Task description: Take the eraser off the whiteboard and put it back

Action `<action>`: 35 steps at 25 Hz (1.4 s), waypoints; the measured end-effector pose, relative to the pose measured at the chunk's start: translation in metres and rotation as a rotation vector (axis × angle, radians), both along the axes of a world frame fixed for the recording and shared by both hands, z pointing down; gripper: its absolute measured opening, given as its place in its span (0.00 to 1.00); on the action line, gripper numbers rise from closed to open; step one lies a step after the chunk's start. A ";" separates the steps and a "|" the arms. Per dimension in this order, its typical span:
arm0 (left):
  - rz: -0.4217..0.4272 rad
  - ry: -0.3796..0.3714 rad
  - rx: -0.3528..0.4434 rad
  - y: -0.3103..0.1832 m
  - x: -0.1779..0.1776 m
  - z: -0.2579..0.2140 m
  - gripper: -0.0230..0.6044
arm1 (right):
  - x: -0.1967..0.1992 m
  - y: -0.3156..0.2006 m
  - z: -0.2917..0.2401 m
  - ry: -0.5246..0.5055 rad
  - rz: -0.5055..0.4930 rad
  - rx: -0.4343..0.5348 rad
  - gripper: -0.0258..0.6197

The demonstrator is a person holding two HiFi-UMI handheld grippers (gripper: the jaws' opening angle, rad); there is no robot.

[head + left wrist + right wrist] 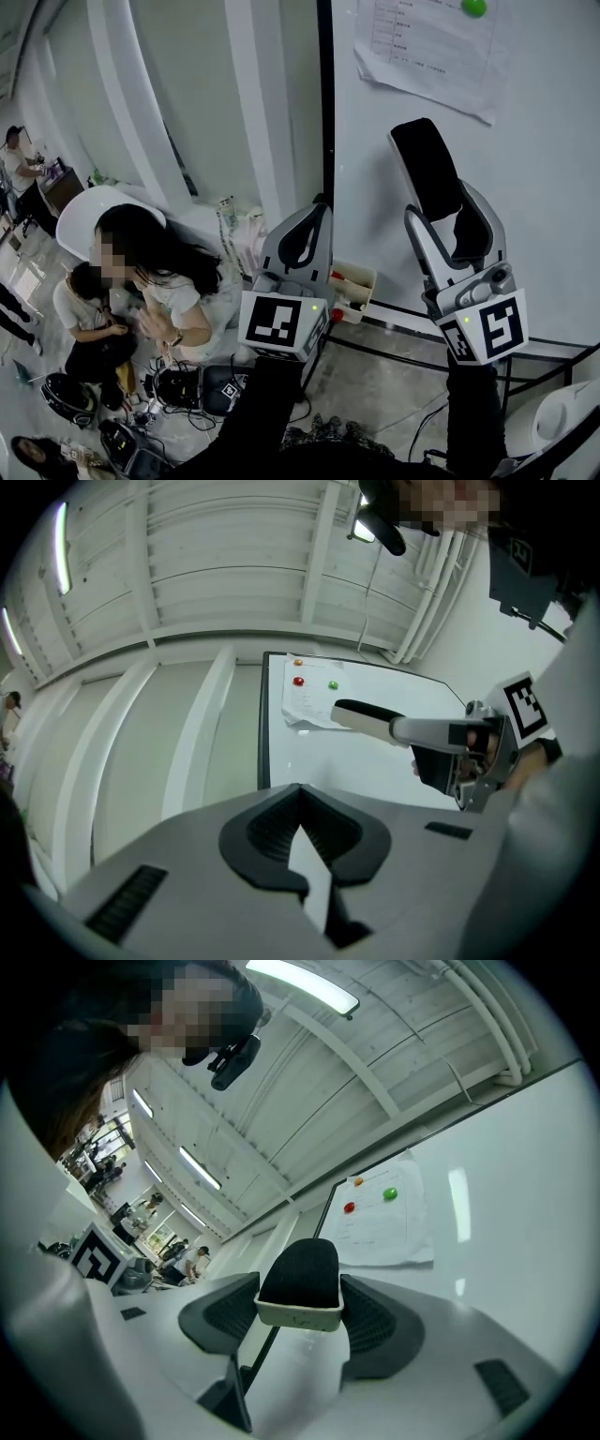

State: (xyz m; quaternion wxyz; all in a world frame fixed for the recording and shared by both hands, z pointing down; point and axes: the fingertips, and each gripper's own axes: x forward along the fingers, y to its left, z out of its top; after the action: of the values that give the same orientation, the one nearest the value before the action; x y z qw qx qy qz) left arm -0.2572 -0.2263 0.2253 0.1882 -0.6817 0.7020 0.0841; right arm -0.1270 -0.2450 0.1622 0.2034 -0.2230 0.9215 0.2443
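Plainly the right gripper (pixel 455 225) clamps the eraser (pixel 427 169), long axis running up near the left edge of the whiteboard (pixel 544 187); the left gripper (pixel 302 239), jaws together and empty, hangs farther off.

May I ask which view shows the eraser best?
The right gripper view: the eraser sits centred, clamped in the right gripper. The head view shows its black felt; the left gripper view, a small profile.
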 end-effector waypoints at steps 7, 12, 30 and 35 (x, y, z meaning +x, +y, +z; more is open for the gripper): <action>0.034 -0.005 -0.020 -0.002 -0.008 0.009 0.05 | -0.015 -0.001 0.036 0.037 0.011 -0.037 0.47; 0.059 0.000 -0.027 -0.004 -0.011 0.014 0.05 | -0.028 -0.001 0.061 0.080 0.011 -0.022 0.47; 0.076 0.027 -0.050 -0.013 -0.027 0.032 0.05 | -0.060 -0.021 0.186 0.378 -0.001 -0.118 0.47; 0.069 0.032 -0.051 -0.012 -0.031 0.033 0.05 | -0.067 -0.023 0.223 0.484 -0.019 -0.153 0.47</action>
State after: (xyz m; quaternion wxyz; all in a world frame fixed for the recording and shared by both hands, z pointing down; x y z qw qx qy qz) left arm -0.2884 -0.2382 0.2580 0.1564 -0.7086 0.6830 0.0835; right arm -0.1941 -0.2681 0.3850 -0.0383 -0.1639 0.9613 0.2181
